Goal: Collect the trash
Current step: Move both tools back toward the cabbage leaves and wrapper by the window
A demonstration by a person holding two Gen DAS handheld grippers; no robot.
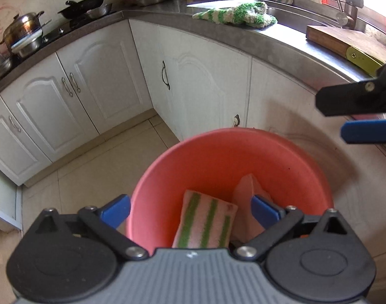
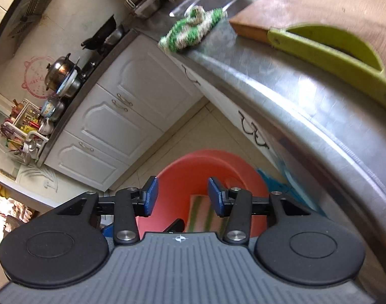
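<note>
Claw (image 1: 190,209) gapes over round plastic bucket (image 1: 218,152), striped sponge (image 1: 205,224) inside.

No text on anything here seems clearly readable.

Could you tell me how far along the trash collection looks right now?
Done: a striped sponge and a pale scrap lie in the red bin. In hand: nothing; left gripper and right gripper are open. Possibly left: the green-and-white cloth on the counter.
</note>
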